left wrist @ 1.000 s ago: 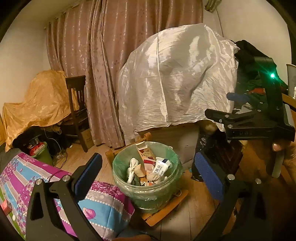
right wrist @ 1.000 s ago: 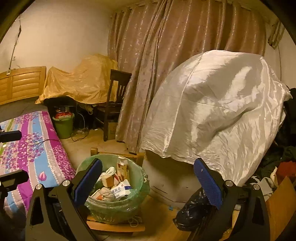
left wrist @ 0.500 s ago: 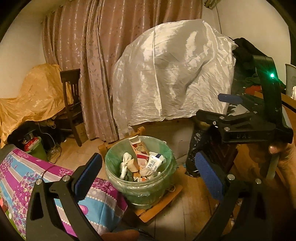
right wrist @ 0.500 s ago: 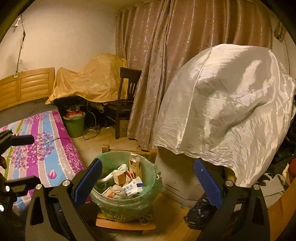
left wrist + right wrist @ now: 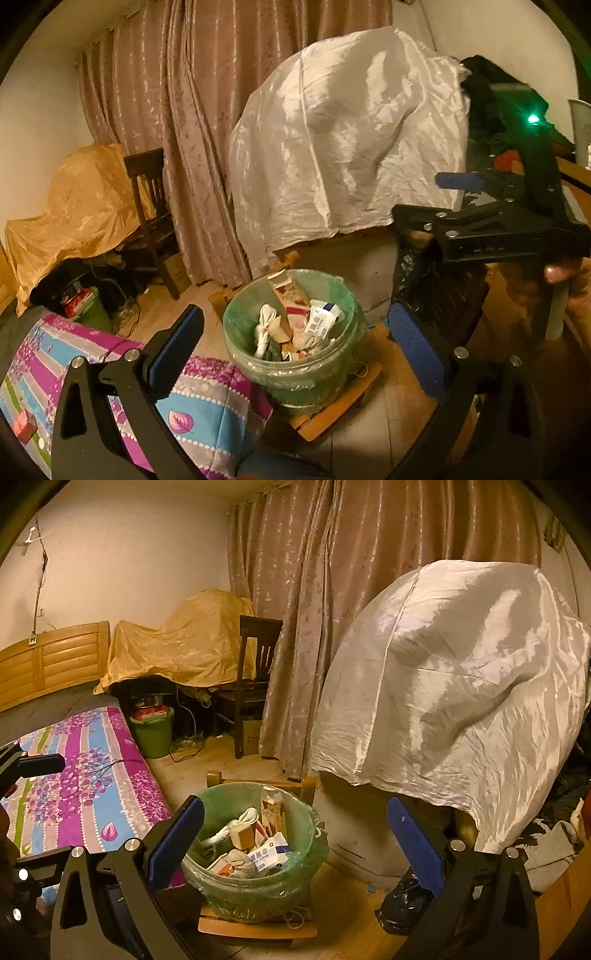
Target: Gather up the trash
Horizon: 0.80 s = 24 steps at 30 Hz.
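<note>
A green-lined trash bin (image 5: 306, 373) stands on a low wooden stool, filled with cartons, a white packet (image 5: 323, 319) and crumpled paper. My left gripper (image 5: 295, 349) hovers just before it, open, nothing between its blue pads. In the left wrist view the right gripper (image 5: 424, 197) shows at the right, held by a hand and open. In the right wrist view the same bin (image 5: 258, 897) sits low between the fingers of my right gripper (image 5: 295, 842), which is open and empty. The left gripper (image 5: 33, 812) peeks in at the left edge.
A bed with a purple-and-blue cover (image 5: 85, 775) lies left of the bin. A large white-draped shape (image 5: 461, 701) rises behind it, with a black bag (image 5: 402, 904) at its foot. Farther back stand a dark chair (image 5: 255, 679), a small green bucket (image 5: 153, 734) and curtains.
In the right wrist view the bin has drifted right and looks a little closer. The left wrist view swung slightly. Both grippers stayed open and empty.
</note>
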Each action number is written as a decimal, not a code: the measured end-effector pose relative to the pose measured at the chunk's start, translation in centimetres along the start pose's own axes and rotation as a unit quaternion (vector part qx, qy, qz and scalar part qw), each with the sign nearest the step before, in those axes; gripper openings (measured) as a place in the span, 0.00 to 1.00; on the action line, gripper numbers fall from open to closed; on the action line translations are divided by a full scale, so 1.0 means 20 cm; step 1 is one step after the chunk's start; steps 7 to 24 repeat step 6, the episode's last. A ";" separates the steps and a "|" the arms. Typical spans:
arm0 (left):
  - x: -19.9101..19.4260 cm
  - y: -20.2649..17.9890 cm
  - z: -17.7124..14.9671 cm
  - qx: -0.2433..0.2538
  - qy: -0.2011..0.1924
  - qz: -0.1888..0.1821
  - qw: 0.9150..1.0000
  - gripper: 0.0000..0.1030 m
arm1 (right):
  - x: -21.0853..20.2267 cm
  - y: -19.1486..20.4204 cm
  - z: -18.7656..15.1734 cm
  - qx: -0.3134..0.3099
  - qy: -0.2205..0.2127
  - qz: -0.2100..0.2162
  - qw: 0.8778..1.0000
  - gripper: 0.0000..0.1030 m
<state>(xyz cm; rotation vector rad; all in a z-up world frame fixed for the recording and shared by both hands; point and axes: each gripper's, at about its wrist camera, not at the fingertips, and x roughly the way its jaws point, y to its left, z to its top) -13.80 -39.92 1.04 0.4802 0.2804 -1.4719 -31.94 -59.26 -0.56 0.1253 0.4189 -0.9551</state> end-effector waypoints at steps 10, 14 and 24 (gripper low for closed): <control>0.02 0.06 0.01 -0.036 0.016 0.009 0.999 0.94 | 0.01 0.00 0.00 0.001 0.002 -0.001 1.000 0.96; 0.02 0.06 0.01 -0.036 0.016 0.009 0.999 0.94 | 0.01 0.00 0.00 0.001 0.002 -0.001 1.000 0.96; 0.02 0.06 0.01 -0.036 0.016 0.009 0.999 0.94 | 0.01 0.00 0.00 0.001 0.002 -0.001 1.000 0.96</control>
